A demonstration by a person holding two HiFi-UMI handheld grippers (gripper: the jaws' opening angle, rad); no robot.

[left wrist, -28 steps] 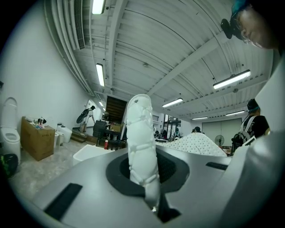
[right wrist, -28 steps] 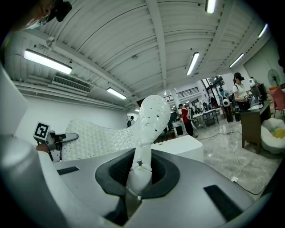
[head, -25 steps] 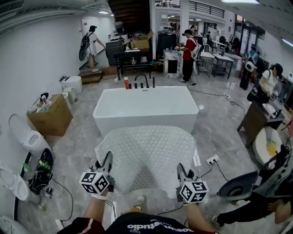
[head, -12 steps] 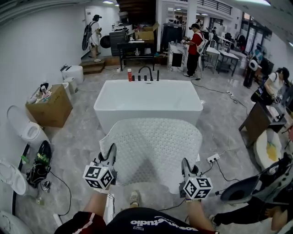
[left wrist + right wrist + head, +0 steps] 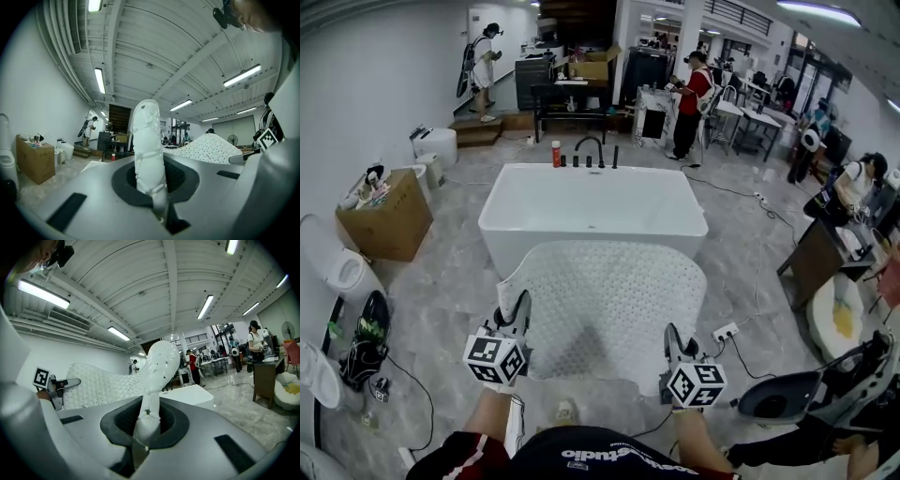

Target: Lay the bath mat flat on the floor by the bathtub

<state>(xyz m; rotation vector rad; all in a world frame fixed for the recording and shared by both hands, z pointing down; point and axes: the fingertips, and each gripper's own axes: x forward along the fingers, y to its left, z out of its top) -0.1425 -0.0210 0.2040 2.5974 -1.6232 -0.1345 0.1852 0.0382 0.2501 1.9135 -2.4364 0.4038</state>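
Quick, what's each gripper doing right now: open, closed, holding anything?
The left gripper is closed, holding the bath mat by its near edge.
The right gripper is closed, holding the same mat's near edge.

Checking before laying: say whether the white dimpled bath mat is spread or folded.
Spread: the white dimpled bath mat stretches open between the left gripper and right gripper.

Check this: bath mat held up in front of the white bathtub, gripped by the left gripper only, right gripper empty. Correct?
Wrong on one point: the right gripper is not empty. The right gripper view shows its fingers shut on a corner of the bath mat. The left gripper grips the other near corner, and the mat is held up in front of the white bathtub.
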